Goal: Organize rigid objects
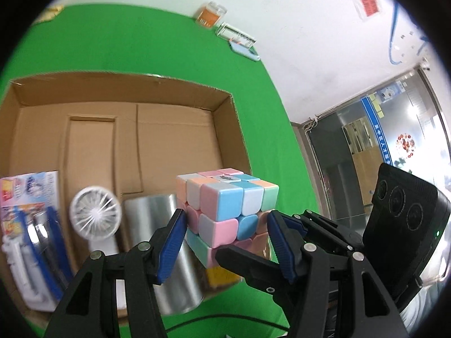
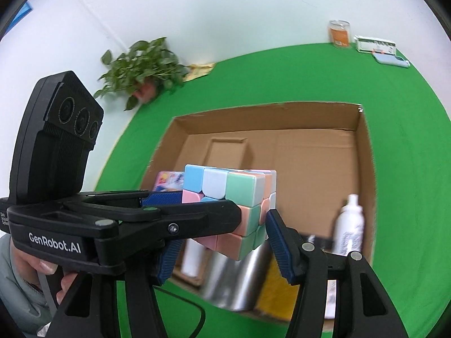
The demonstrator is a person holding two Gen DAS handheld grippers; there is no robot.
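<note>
A pastel puzzle cube (image 1: 225, 202) hangs above the near end of an open cardboard box (image 1: 126, 83). My left gripper (image 1: 225, 225) is shut on it, one blue pad on each side of the cube. In the right wrist view the same cube (image 2: 239, 194) sits between the pads of my right gripper (image 2: 222, 236), also shut on it. The left gripper's arm (image 2: 169, 219) crosses in from the left and hides the right gripper's left pad. The right gripper's camera housing (image 1: 406, 225) shows at the right of the left wrist view.
In the box lie a steel cup (image 1: 157, 225), a white hand fan (image 1: 94, 214), a packaged item (image 1: 28, 211), a white bottle (image 2: 349, 225) and something yellow (image 2: 276, 290). On the green cloth (image 2: 408, 169) stand a plant (image 2: 143, 67), an orange jar (image 2: 339, 32) and a phone (image 2: 390, 59).
</note>
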